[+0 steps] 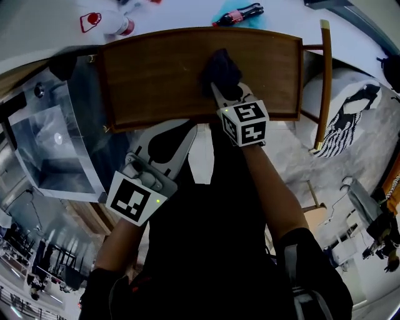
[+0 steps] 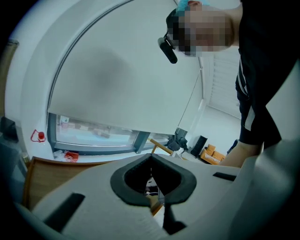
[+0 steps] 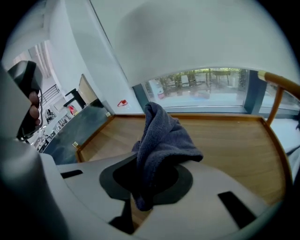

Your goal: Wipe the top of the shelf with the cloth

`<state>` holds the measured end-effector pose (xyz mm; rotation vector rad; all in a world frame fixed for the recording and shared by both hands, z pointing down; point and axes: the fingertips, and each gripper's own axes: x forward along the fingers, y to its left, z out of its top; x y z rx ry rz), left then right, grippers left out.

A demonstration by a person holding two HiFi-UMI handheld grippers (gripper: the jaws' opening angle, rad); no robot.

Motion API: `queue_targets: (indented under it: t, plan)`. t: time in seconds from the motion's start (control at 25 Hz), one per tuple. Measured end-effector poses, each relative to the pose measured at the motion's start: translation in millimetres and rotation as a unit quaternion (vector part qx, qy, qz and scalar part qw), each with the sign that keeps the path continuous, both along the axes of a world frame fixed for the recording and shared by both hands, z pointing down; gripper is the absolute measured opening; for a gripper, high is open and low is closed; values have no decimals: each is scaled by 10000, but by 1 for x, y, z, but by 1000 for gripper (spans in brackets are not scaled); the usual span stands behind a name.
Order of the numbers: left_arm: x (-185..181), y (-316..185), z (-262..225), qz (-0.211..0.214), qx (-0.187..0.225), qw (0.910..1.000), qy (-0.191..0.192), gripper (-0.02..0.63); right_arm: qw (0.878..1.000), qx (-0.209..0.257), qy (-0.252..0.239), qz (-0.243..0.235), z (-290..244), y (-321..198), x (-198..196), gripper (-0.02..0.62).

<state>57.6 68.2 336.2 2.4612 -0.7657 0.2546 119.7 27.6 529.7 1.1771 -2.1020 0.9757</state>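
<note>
The shelf's brown wooden top [image 1: 156,81] has a raised rim and lies just ahead of me. A dark blue cloth [image 1: 220,67] sits bunched near its front middle. My right gripper [image 1: 226,90] is shut on the cloth and holds it over the wood. In the right gripper view the cloth [image 3: 164,136] stands up out of the right gripper [image 3: 152,180], with the bare shelf top [image 3: 225,140] beyond it. My left gripper [image 1: 181,128] hangs back at the shelf's front edge, close to my body. It is shut and holds nothing, and its view shows the left gripper [image 2: 152,161] tilted up toward a window.
A cola bottle [image 1: 240,14] and a red-and-white item [image 1: 94,20] lie on the white sill behind the shelf. A glass-fronted unit [image 1: 56,144] stands to the left. A wooden rail [image 1: 324,81] and a patterned cushion [image 1: 350,119] are to the right.
</note>
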Motion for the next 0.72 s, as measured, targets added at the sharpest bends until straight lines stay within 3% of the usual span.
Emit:
queue_targets:
  t: [0.4,0.72]
  plan:
    - [-126,8,14,-820,-79,9966,-51,18,9941,-94,-233,-1055,4,20,-156,52]
    - [-191,22,20,-1292,-118,9915,-10,18,9842,-236,-325,-1727,8,46,-242,51]
